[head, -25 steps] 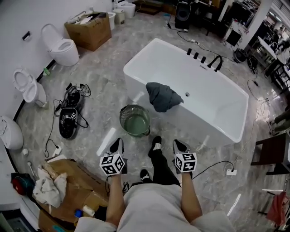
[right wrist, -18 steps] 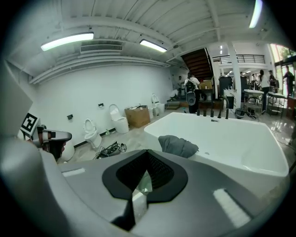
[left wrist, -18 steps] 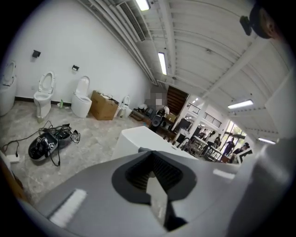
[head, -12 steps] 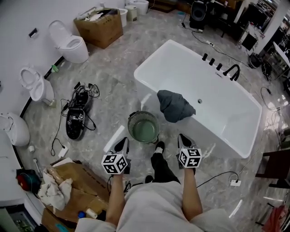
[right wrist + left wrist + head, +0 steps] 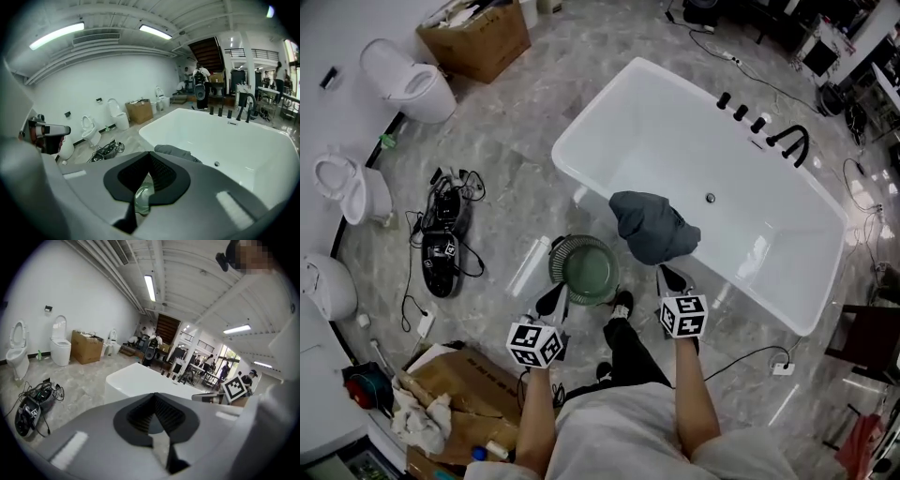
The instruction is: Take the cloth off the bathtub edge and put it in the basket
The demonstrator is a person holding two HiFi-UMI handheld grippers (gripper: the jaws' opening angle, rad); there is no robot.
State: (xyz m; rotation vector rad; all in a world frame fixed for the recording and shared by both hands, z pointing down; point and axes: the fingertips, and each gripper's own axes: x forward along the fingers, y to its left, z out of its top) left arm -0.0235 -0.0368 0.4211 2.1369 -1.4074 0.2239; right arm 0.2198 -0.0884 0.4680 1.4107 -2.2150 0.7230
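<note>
Cloth (image 5: 652,227) not being gripped by either tool. Hovering nearest, short of the bathtub (image 5: 675,131): left gripper (image 5: 551,302), jaws pressing together on nothing, and right gripper (image 5: 673,279), jaws likewise closed and empty, just before the bathtub's near edge. Sitting on the floor just beside the bathtub's near side: green basket (image 5: 584,270). Draping over that near edge, dark and bunched: the cloth.

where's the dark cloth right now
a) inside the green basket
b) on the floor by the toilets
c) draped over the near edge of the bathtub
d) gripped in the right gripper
c: the dark cloth hangs over the bathtub rim, and the green basket on the floor beside it holds no cloth.
</note>
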